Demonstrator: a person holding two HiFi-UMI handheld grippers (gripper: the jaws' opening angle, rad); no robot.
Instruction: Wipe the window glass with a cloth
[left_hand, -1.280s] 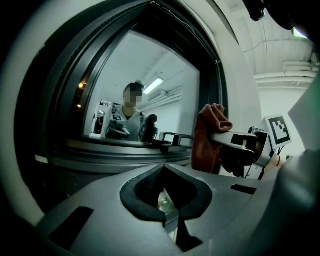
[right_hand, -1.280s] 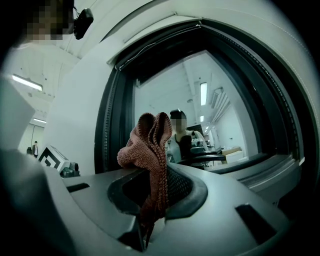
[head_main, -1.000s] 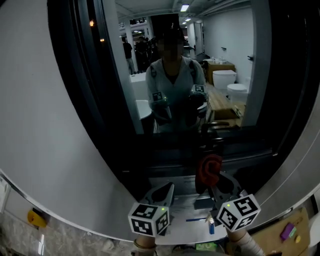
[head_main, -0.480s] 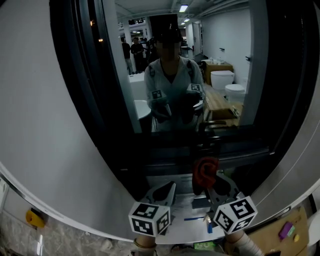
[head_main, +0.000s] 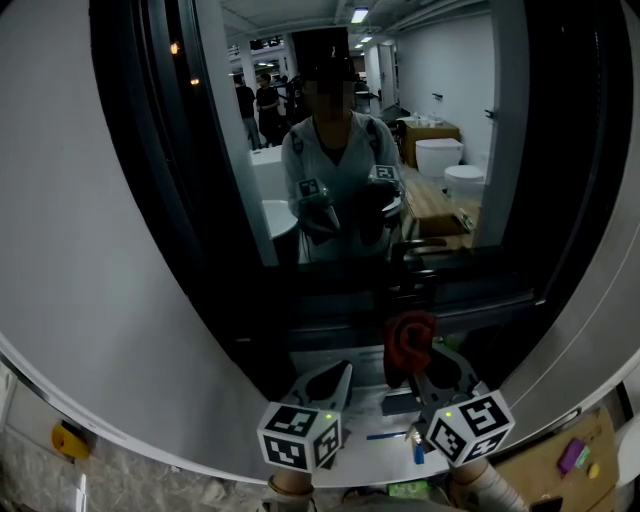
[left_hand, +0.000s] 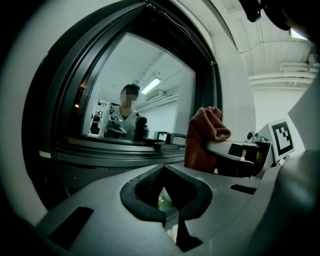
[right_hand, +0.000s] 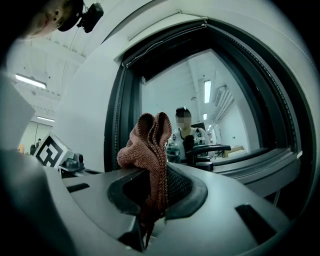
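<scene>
Right now my right gripper (right_hand: 157, 195) is pinching a rust-red knitted cloth (right_hand: 147, 145). The folded fabric is clamped between the jaws and stands up out of them in a bunch. Ahead of those jaws is the dark-framed window glass (right_hand: 200, 100), which reflects a person holding both tools. From above, the cloth sits level with the lower window frame (head_main: 440, 290), and I cannot tell whether it touches the pane. My left gripper (left_hand: 165, 200) is just beside the right one, on its left. Its jaws are pressed together with nothing between them, and they point at the same glass.
</scene>
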